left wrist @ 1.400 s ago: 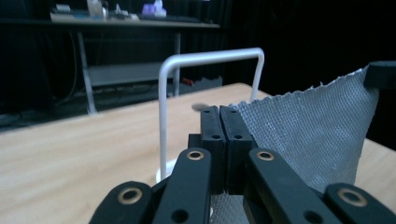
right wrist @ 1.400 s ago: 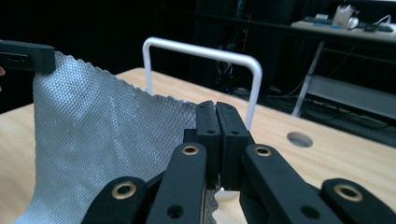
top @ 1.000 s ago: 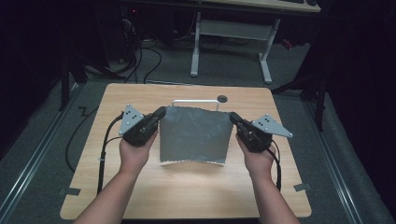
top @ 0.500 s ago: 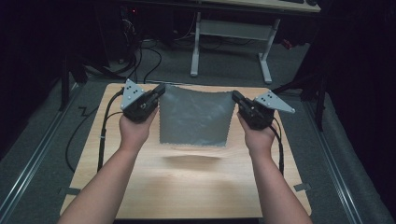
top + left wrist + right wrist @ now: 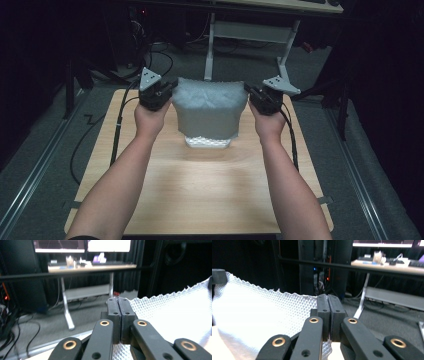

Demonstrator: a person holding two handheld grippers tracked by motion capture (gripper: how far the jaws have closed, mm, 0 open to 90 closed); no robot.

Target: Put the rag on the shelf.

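Held aloft at about eleven o'clock of the wooden table (image 5: 150, 200): left gripper (image 5: 167, 95), jaws pressed flat together on the upper left corner of the textured silver cloth (image 5: 210, 107). Seen along its own jaws, left gripper (image 5: 120, 302) pinched on the dimpled edge of cloth (image 5: 175, 315), no gap between the pads.

At twelve o'clock, cloth stretched between both hands, hanging as a curtain, top edge bowed a little, lower hem touching or just above the tabletop near the far middle; hard to tell which.

At about one o'clock, right gripper (image 5: 252, 97), likewise clamped on the upper right corner. Confirmed close up: right gripper (image 5: 328, 300) closed tight on cloth (image 5: 257, 315), which runs away toward nine o'clock in that view.

Step in hand, by the look of it: lifting and spreading the cloth, perhaps for laying flat or folding. Next move likely to call for both hands travelling evenly, tension kept, hem lowered onto the table without bunching.
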